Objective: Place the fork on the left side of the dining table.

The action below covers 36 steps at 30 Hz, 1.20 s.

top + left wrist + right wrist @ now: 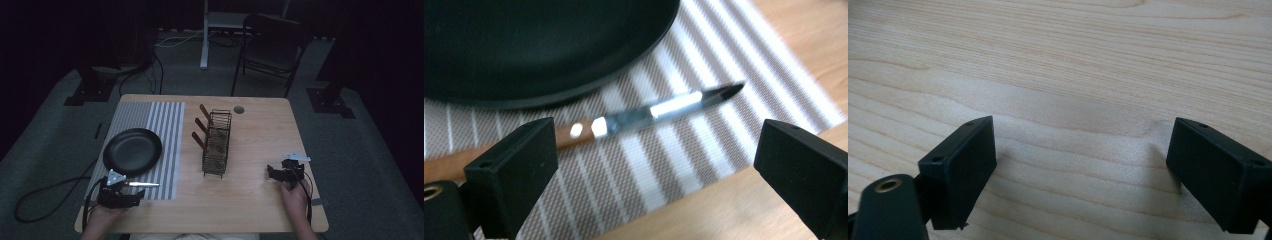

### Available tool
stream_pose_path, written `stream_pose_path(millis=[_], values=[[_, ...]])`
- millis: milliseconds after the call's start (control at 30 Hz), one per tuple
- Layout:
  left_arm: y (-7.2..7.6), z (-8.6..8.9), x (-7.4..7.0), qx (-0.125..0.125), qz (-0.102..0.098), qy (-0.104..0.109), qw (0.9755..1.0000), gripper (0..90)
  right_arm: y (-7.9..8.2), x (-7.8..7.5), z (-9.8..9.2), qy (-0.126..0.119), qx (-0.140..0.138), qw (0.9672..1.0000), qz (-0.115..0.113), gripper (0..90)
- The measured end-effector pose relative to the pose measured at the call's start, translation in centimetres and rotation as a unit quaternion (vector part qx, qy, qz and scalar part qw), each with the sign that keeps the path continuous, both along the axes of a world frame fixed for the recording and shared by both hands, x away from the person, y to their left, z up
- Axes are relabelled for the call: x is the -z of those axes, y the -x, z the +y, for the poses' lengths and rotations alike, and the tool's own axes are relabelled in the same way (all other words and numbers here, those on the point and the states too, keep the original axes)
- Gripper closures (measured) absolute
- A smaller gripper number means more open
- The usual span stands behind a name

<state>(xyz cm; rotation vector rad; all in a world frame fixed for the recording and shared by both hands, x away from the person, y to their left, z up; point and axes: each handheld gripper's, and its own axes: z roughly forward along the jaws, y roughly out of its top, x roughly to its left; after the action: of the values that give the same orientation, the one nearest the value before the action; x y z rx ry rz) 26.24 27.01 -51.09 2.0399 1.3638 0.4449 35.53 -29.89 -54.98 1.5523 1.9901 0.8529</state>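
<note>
Knife (pixel 644 114) down on striped mat (pixel 734 75) beside black plate (pixel 549 45); left claw (pixel 654 165) apart, off it. Right claw (pixel 1080 165) apart over bare table (pixel 1073 60). Rack (pixel 217 142) utensils left.

– What's cut off in the left gripper view?
– The knife (pixel 644 112): its wooden handle passes behind a black jaw, and its tip is blurred. The black plate (pixel 549 45) runs off the top and left edges.
– And the rack (pixel 217 144)?
– Its contents are too small to tell.

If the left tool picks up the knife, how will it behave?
The knife is probably stiff, with a steel blade and a wooden handle. Its shiny blade may be slippery. It lies flat on the striped mat, so it likely will not roll.
</note>
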Motion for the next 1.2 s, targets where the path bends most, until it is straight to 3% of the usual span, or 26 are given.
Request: stream_pose_path(millis=[367,533,1200], values=[[-1.8,-2.4,-1.8,0.038,-0.012,0.01,0.9992,4.0,0.0,0.0,0.0,0.0,0.0,1.0,0.0,12.1],[-3.0,-3.9,-3.0,0.063,-0.017,0.021,0.9977,4.1,0.0,0.0,0.0,0.001,-0.001,1.0,0.0,12.1],[-7.0,-9.7,-7.2,0.11,-0.052,0.019,0.9924,5.7,0.0,0.0,0.0,0.0,-0.001,1.0,-0.001,12.1]])
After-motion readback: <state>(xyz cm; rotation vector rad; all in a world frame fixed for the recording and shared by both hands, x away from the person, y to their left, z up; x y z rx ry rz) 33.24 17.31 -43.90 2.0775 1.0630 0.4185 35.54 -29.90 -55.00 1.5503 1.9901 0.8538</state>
